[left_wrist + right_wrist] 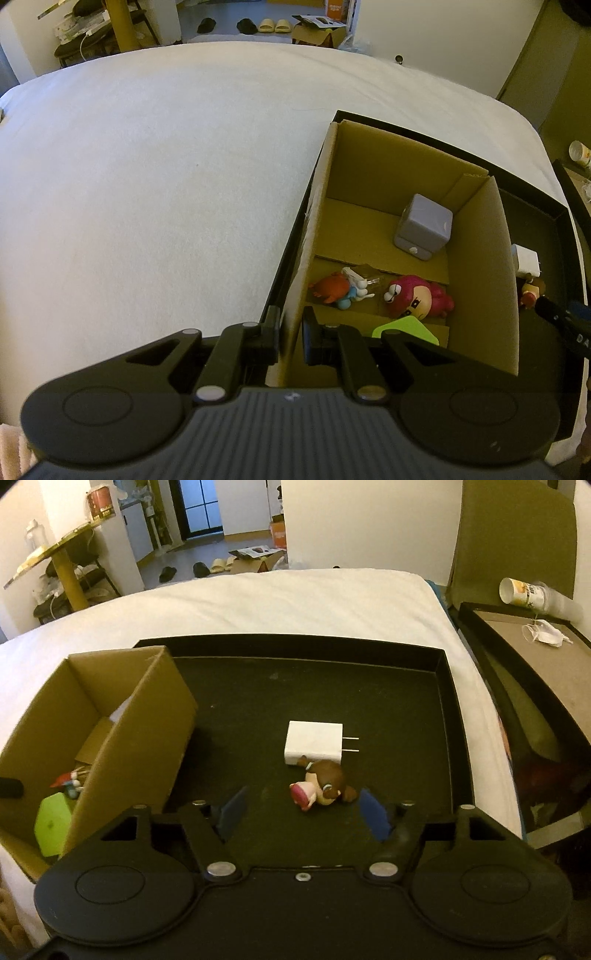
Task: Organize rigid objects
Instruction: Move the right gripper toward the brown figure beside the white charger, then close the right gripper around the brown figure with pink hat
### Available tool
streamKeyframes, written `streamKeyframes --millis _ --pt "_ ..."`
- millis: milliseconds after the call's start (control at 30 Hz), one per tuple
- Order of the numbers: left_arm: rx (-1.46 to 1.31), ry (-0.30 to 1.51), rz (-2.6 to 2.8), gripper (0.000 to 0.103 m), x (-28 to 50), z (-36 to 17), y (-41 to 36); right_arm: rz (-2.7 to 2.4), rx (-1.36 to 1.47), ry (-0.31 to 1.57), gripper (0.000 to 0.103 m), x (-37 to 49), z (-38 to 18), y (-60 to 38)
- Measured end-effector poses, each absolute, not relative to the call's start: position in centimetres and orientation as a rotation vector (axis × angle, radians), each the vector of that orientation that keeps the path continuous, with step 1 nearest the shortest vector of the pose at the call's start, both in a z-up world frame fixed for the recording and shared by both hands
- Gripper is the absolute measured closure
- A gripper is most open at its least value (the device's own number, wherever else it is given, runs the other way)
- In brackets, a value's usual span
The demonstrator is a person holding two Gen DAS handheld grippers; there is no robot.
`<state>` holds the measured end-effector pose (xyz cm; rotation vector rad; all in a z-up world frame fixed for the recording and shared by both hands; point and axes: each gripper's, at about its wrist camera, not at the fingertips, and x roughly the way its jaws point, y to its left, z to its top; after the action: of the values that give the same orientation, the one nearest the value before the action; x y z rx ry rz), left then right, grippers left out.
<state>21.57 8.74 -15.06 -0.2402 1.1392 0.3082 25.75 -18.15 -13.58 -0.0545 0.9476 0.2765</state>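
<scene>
A cardboard box [410, 173] stands in a black tray [448, 686] on a white bed. In the box lie a grey cube [423, 227], a pink figure [415, 297], an orange and blue figure [338, 290] and a green piece [404, 328]. My left gripper [290, 338] is shut on the box's left wall [314, 236]. My right gripper [303, 812] is open over the tray floor, with a brown and pink figurine [319, 786] just ahead between its fingers. A white charger [314, 747] touches the figurine's far side.
The white bed [147, 184] spreads left of the tray. A dark bedside table [524, 657] with a tipped cup [521, 592] and a mask stands right of the bed. A room with slippers and cartons lies beyond.
</scene>
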Motion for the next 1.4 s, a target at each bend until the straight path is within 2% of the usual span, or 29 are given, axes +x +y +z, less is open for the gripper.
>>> streamKeyframes --millis 233,633,767,833,900,1400 --pt "-0.228 1.143 0.314 0.092 21.7 -15.1 8.5 0.280 -0.111 0.966 0.027 26.6 -14.8 -18.1" --pt "-0.207 1.146 0.321 0.092 21.7 -15.0 8.3 0.312 -0.204 0.964 0.028 27.6 -15.5 -17.3" --pt "-0.186 1.148 0.324 0.092 21.8 -15.0 8.0 0.321 -0.234 0.973 0.035 27.9 -15.9 -16.7" --pt "-0.179 1.149 0.326 0.092 21.9 -15.2 7.7 0.331 -0.241 0.980 0.050 28.0 -16.0 -16.5" --pt "-0.170 1.149 0.328 0.092 21.9 -15.2 7.6 0.335 -0.248 0.986 0.060 27.8 -15.9 -16.4" --pt "-0.144 1.149 0.330 0.092 21.8 -15.2 7.4 0.384 -0.192 0.941 0.061 25.3 -12.7 -16.3"
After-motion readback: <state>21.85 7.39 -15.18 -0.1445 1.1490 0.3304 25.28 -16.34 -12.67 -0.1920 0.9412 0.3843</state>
